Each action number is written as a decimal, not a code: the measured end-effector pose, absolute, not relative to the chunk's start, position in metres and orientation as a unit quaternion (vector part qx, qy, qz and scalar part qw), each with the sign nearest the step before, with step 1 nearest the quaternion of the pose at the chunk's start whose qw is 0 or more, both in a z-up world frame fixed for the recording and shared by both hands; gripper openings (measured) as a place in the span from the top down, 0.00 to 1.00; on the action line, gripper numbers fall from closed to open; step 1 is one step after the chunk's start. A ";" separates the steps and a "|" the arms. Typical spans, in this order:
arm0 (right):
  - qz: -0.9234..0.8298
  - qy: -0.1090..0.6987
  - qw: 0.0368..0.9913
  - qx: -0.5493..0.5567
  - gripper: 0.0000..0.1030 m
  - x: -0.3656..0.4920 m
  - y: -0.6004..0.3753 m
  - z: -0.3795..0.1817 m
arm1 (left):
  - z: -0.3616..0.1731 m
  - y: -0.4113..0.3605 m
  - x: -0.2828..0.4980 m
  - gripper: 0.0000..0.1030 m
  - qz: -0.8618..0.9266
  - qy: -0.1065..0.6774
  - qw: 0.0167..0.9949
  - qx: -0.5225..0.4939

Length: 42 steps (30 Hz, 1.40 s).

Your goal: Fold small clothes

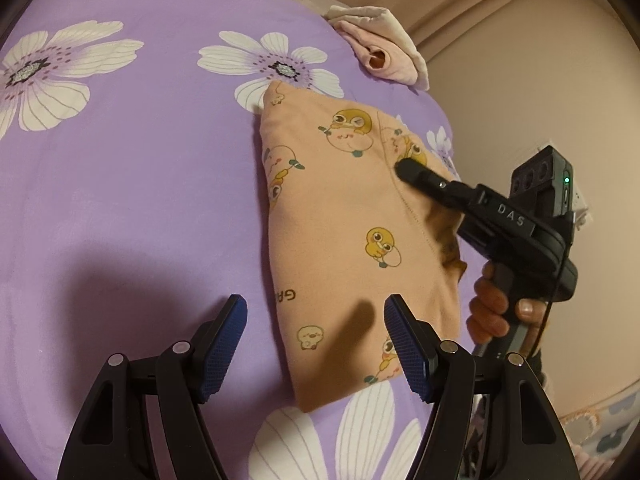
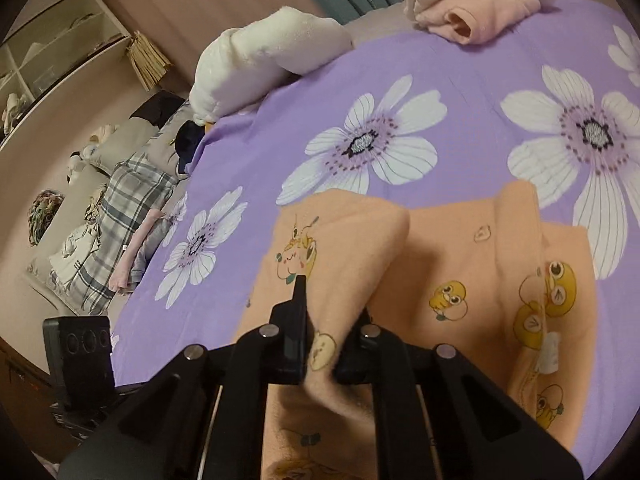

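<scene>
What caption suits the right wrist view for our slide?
Right tool pinching a fold of the orange duck-print garment on the purple flowered bedsheet.

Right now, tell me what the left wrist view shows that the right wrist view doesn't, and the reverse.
Only the left wrist view shows the open left gripper hovering above the orange garment, nothing between its jaws, and the hand holding the right gripper from outside.

Only the right wrist view shows a raised fold of that garment pinched in the right gripper, the white plush toy, the plaid clothes and the shelves.

Both show the orange garment, the purple flowered sheet and the folded pink clothes.
</scene>
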State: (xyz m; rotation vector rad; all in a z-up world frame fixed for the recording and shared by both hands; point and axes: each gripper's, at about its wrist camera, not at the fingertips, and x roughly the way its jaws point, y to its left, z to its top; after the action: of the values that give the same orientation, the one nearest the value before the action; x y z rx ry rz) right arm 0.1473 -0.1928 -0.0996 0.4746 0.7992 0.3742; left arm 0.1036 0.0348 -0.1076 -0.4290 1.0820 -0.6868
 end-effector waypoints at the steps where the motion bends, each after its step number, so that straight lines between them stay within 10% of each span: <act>1: 0.177 0.382 0.878 0.227 0.90 0.148 -0.194 -0.098 | -0.107 0.035 0.103 0.33 -0.318 0.500 0.781 -0.198; 14: 0.109 0.378 0.888 0.239 0.89 0.143 -0.257 -0.089 | -0.083 -0.012 0.110 0.33 -0.358 0.479 0.786 -0.157; 22: 0.082 0.414 0.859 0.290 0.67 0.152 -0.277 -0.133 | -0.076 -0.055 0.103 0.33 -0.389 0.474 0.782 -0.113; 42: 0.025 0.324 0.931 0.163 0.74 0.100 -0.268 -0.080 | -0.096 -0.070 0.101 0.33 -0.376 0.503 0.773 -0.087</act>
State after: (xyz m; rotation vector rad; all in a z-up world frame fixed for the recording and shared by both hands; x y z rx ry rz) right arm 0.1001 -0.2682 -0.0802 0.3346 0.6639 0.0521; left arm 0.1006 -0.0700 -0.0962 -0.1879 1.0889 -0.8150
